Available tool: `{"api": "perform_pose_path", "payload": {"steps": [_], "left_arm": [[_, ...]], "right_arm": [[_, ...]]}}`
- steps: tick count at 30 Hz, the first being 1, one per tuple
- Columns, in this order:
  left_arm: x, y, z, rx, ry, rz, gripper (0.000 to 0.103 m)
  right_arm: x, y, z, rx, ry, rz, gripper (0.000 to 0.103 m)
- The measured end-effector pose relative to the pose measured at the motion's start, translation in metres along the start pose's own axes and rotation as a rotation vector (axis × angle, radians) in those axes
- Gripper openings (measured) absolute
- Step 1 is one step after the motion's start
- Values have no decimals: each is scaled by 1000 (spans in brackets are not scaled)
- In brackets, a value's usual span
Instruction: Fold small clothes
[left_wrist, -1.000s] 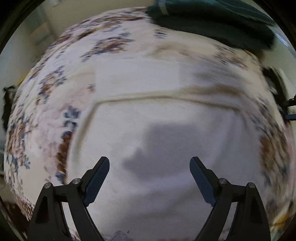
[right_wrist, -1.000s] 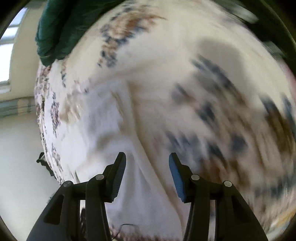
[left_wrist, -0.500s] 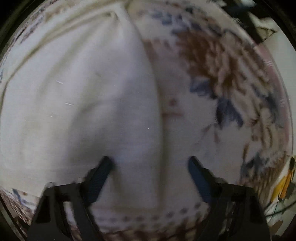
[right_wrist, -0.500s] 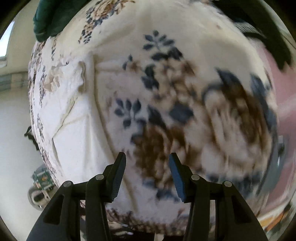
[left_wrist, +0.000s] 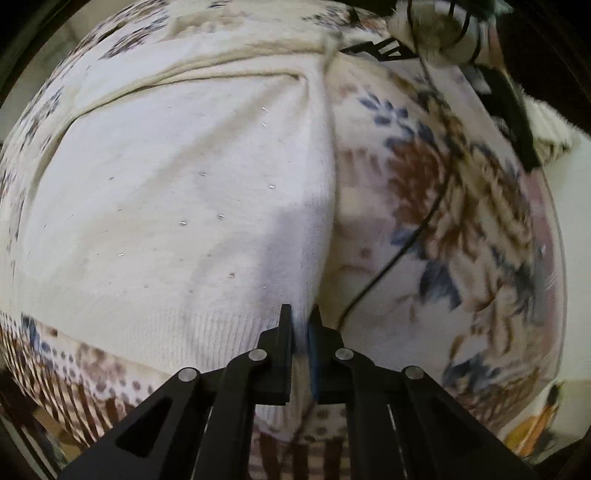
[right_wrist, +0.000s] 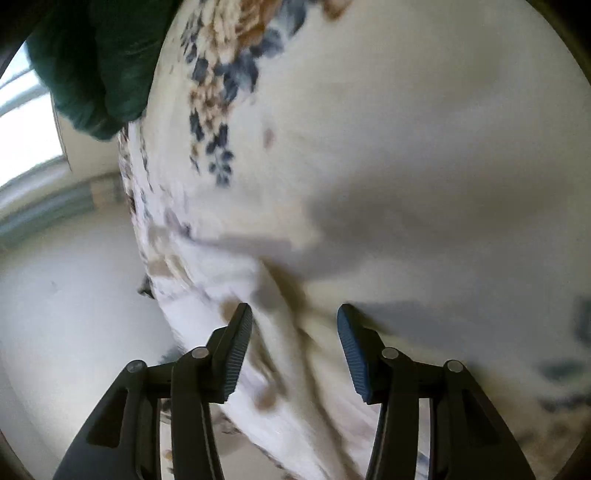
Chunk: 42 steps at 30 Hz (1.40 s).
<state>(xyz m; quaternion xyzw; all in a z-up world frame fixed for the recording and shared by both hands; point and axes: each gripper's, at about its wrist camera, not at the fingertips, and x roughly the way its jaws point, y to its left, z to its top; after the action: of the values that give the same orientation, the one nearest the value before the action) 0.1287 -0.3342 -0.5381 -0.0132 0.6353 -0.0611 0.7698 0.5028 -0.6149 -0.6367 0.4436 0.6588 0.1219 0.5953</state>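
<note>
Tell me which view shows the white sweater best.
The left wrist view: the white sweater fills most of the frame, ribbed hem visible, and the left tongs are shut on its corner. The right wrist view shows only a blurred cream fold between the open right tongs.

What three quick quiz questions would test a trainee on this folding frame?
1. True or false: the left gripper is shut on the white garment.
2. Which gripper is open? A. left B. right
3. Fill in: the dark cloth at the top left of the right wrist view is ____ in colour.

Key: 1 true; 2 B; 3 green.
</note>
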Motion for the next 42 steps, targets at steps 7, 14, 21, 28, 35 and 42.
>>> {"api": "perform_pose_path", "payload": {"steps": [7,14,21,28,35,42], "left_arm": [[-46,63,7,-180,-63,-66,4],[-68,168,-3,-377,-133,-122,4],[-82,295,-17,-516,-185,-170,2],[-72,411,-22,-620,-184,-225,2],[-27,476,-33,-674,-118,-268,2],[-12,505,-44,-711,-44,-339,33]], "right_arm": [[-15,84,-12,-147,-91,-153,6],[-4,222,-58,-342,-107,-242,6],[85,349,-122,-486,-130,-399,5],[240,445,-162,-593,-131,-601,5],[370,467,-171,-652,-79,-749,5],[387,424,-200,-553,142,-673,44]]}}
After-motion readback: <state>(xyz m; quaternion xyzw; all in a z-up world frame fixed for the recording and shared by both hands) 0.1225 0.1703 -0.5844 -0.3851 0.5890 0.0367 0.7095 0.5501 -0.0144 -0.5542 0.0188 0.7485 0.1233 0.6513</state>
